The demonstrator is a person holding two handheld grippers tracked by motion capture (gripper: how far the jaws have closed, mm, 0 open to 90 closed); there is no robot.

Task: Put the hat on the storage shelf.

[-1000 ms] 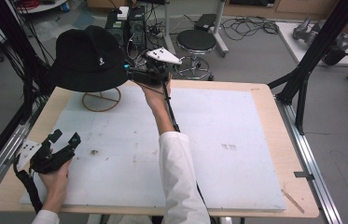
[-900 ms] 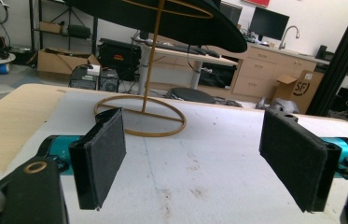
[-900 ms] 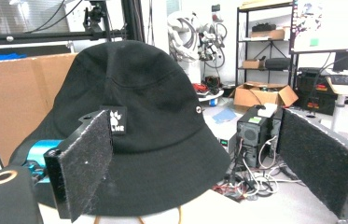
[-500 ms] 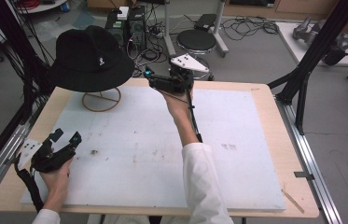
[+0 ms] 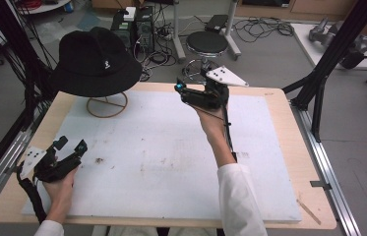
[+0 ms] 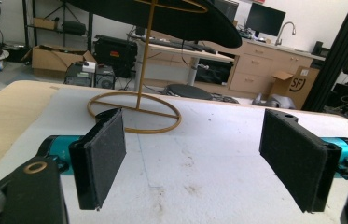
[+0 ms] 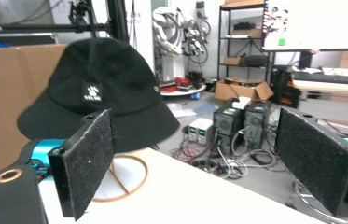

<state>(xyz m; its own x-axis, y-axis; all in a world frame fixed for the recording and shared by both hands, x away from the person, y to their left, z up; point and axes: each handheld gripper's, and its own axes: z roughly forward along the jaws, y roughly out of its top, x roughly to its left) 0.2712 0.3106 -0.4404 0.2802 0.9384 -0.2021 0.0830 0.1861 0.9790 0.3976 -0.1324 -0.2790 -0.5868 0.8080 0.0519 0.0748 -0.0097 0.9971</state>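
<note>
A black bucket hat with a small white logo sits on a thin gold wire stand at the table's far left. In the right gripper view the hat hangs ahead over the stand's ring. My right gripper is raised over the far middle of the table, open and empty, pointing left at the hat. My left gripper rests low near the front left edge, open and empty. Its view shows the stand's ring and the hat's brim above.
A white mat covers most of the wooden table. A black stool, computer towers and cables stand on the floor behind the table. Black frame posts rise at both sides.
My right gripper has drawn back to the right, away from the hat, by about a hand's width. The left gripper has stayed in place.
</note>
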